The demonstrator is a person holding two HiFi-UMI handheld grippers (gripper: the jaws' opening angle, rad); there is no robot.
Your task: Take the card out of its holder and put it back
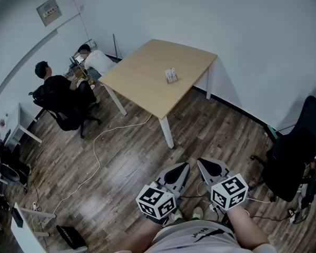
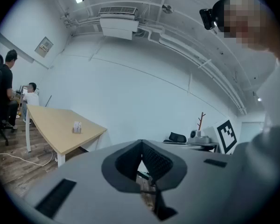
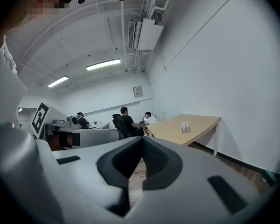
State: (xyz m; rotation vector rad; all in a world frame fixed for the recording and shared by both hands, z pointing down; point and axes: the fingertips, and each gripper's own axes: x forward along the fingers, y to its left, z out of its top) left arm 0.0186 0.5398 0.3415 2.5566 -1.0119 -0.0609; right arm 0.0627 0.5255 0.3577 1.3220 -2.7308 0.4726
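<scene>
Judged not yet begun. Card holder (image 1: 171,76) upright near the middle of the table (image 1: 142,83), with what looks like the card standing in it; too small to tell one card from several. Left gripper (image 1: 180,168) and right gripper (image 1: 206,166) both well apart from the table, held low over the wooden floor on its near side, side by side and close to the body. Closed tight, both of them: ribbed pads together at the tips in each gripper view, nothing pinched between, only a sliver of floor showing below the meeting point. Left to do, as a judgement: everything. Walk up to the table, reach the holder, draw the card out, slide it back in. Counted: one table of light wood on white legs; one card holder on it and nothing else on that top; two grippers, each carrying one marker cube; two people (image 1: 55,83) seated beyond the table's far-left corner at another desk, as the head view shows them; one black office chair (image 1: 292,159) off to the table's right, well apart from it; one pale cable (image 1: 97,152) trailing over the floor from under the table's near-left side.
</scene>
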